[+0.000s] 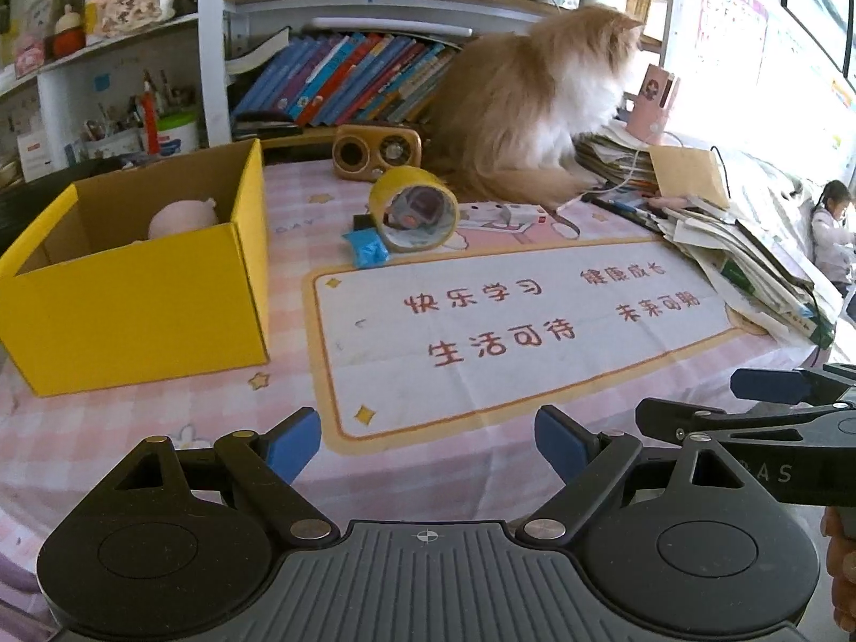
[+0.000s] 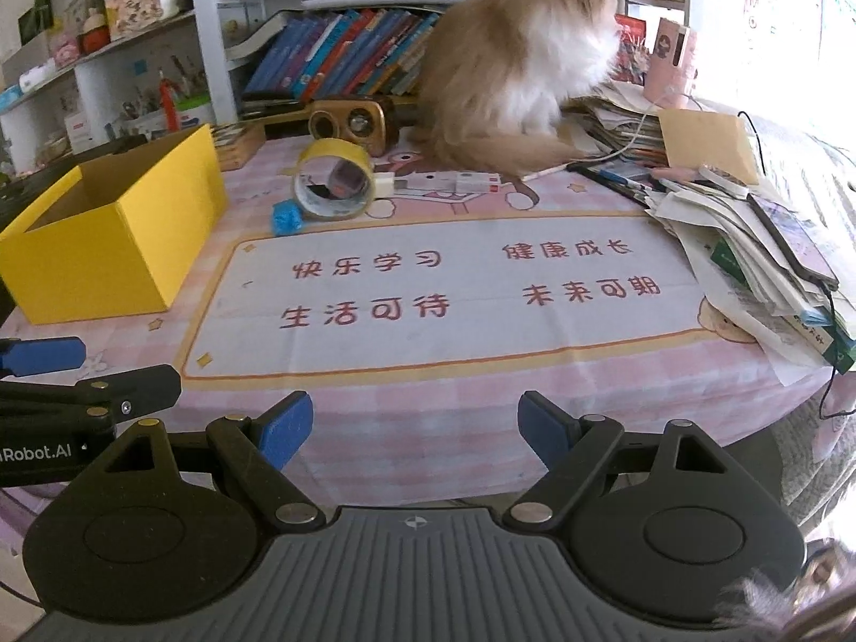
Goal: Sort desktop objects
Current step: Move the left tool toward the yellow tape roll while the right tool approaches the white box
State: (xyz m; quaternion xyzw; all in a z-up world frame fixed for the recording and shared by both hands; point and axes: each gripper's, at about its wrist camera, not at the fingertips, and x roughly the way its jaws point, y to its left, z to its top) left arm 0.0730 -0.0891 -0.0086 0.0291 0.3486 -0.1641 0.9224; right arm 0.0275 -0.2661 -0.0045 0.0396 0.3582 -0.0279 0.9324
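Two black hand-held gripper units, left (image 1: 428,441) and right (image 2: 415,428): blue pads (image 1: 293,441), silver pivot screws, ribbed grey centre plate with crosshair mark, white lettering on side.

counter (image 2: 406,428) covered by a pink checked cloth with a white printed panel. on it: yellow box (image 1: 144,289) at left, tape roll (image 1: 414,208) and blue packet (image 1: 366,249) mid-back, small radio (image 1: 377,152) behind, fluffy cat (image 1: 529,107), sliding paper pile (image 1: 749,257) at right.
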